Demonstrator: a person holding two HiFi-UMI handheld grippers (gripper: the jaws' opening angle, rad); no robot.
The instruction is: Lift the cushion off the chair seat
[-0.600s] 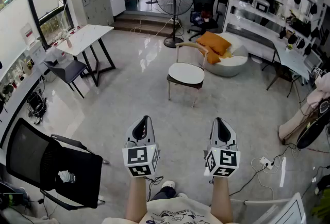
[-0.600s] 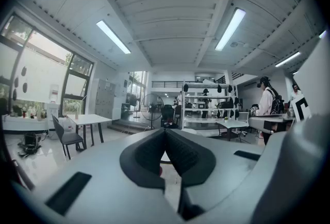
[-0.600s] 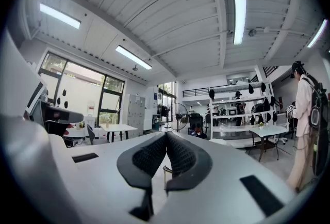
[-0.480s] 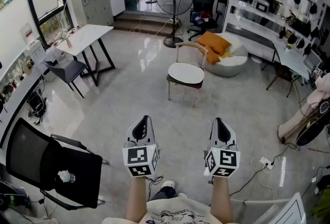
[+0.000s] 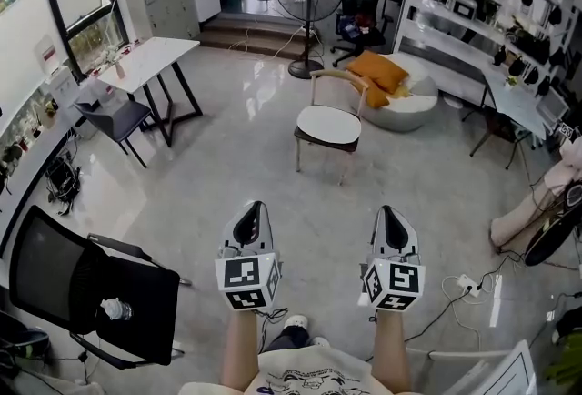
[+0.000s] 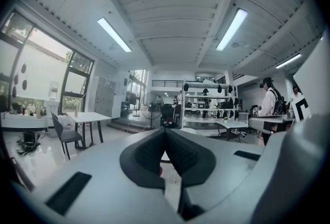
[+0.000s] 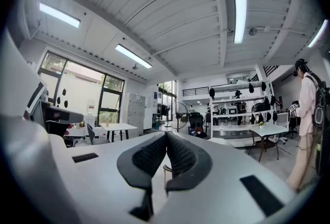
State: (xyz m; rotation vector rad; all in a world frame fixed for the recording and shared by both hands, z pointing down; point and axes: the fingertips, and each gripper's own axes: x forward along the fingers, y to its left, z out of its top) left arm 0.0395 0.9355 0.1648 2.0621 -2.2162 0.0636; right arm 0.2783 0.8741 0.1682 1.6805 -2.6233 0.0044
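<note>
A wood-framed chair stands in the middle of the room, several steps ahead of me. A pale oval cushion lies flat on its seat. My left gripper and right gripper are held side by side low in the head view, far short of the chair. Both point forward and roughly level. The left gripper has its jaws closed together with nothing between them. The right gripper is likewise shut and empty. In both gripper views the jaws hide most of the chair.
A black office chair stands close at my left. A white table and a grey chair are further left. A standing fan and a white beanbag with orange cushions are behind the chair. Cables trail on the floor at right.
The room has slid slightly upward in the head view. Both grippers keep the same place and stay shut.
</note>
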